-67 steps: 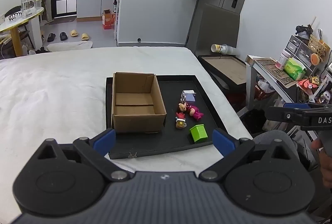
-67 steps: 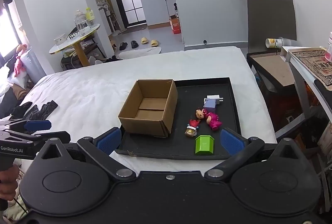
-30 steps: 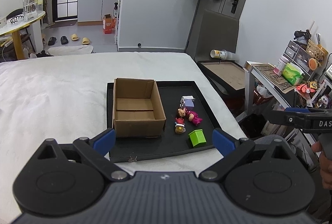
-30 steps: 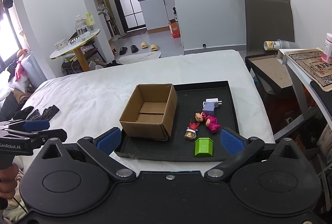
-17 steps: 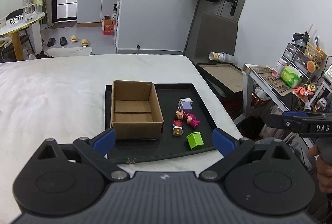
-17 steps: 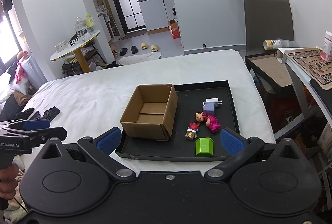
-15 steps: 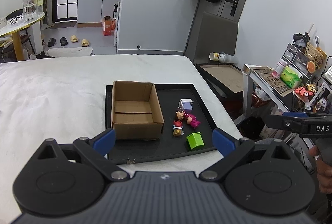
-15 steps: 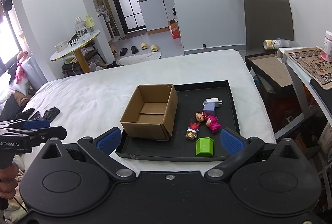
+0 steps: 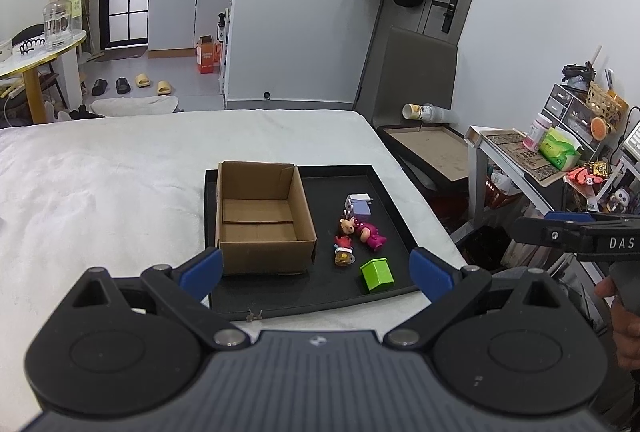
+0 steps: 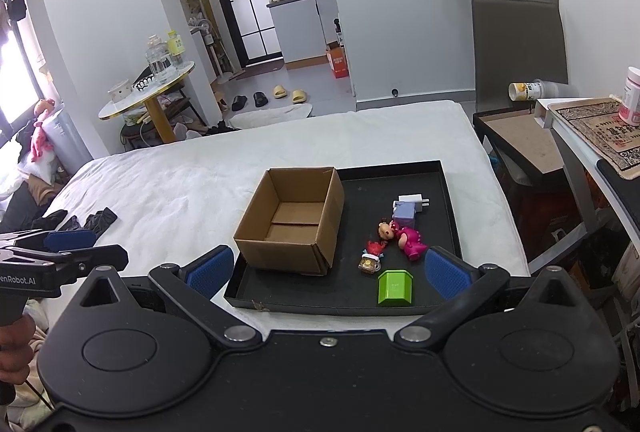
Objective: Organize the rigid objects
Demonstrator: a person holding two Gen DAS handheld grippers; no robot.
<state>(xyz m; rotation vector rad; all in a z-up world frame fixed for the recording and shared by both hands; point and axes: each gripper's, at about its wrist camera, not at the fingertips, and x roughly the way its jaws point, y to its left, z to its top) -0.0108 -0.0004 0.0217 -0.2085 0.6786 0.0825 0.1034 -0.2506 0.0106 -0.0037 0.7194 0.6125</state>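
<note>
An open, empty cardboard box [image 9: 262,216] [image 10: 292,218] stands on the left part of a black tray [image 9: 384,192] [image 10: 446,208] on the white bed. To its right on the tray lie a green house-shaped block [image 9: 377,274] [image 10: 395,287], a pink doll [image 9: 366,232] [image 10: 404,237], a small red figure [image 9: 344,250] [image 10: 372,258] and a lilac-and-white charger [image 9: 358,206] [image 10: 408,210]. My left gripper [image 9: 316,274] is open and empty, held back from the tray's near edge. My right gripper [image 10: 328,270] is open and empty, also short of the tray.
The white bed [image 9: 100,172] extends left and far of the tray. A dark side table [image 9: 428,148], a grey chair [image 9: 416,72] and a cluttered shelf [image 9: 560,160] stand at the right. Black gloves [image 10: 84,220] lie on the bed at left.
Both grippers have drawn back slightly from the tray, so the box and toys look a little smaller. Nothing on the tray has moved.
</note>
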